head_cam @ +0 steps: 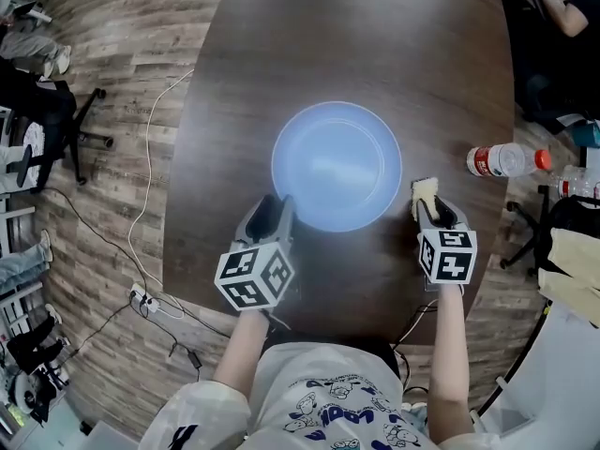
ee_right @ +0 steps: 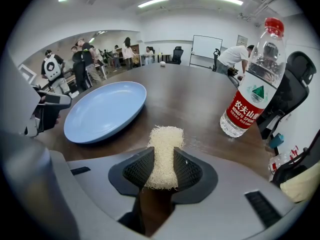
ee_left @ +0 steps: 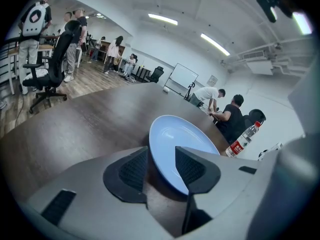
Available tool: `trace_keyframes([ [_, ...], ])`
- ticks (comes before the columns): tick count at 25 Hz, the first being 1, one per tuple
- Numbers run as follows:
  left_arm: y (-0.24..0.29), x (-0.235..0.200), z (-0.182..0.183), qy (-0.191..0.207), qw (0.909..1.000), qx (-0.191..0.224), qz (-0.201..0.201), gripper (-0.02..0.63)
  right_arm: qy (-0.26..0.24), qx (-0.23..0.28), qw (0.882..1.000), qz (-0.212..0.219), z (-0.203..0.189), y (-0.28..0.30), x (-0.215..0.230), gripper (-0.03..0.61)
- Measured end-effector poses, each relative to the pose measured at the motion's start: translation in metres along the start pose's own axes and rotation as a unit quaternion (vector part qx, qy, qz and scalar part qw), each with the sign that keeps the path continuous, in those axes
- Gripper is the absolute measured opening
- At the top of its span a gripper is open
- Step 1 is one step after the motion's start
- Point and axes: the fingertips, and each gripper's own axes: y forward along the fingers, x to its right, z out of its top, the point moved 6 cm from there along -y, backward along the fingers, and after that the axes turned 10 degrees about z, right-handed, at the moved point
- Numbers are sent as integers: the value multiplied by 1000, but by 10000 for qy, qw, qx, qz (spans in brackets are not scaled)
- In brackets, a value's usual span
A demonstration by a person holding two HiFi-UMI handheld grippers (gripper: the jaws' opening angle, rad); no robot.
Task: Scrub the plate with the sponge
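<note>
A pale blue plate lies flat in the middle of the dark wooden table. My left gripper is at the plate's near left rim. In the left gripper view the plate has its rim between the jaws of that gripper, and a gap shows beside the left pad, so they stand open around it. My right gripper hovers just right of the plate, shut on a cream fibrous sponge. The right gripper view shows the sponge squeezed between the pads, with the plate ahead to the left.
A clear water bottle with a red cap and label lies on the table's right side, close to the right gripper. Office chairs, cables and several people are around the table on the wooden floor.
</note>
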Motion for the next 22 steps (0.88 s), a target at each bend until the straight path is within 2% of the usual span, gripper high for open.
trace_keyframes([
  [10, 24, -4, -2, -458, 9986, -234, -91, 166, 39, -36, 9999, 86, 2, 1, 1, 123],
  [16, 36, -7, -7, -980, 9939, -497, -97, 166, 62, -47, 9999, 85, 3, 1, 0, 123],
  [22, 42, -3, -8, -953, 9940, -532, -36, 166, 97, -44, 9999, 98, 2, 1, 1, 123],
])
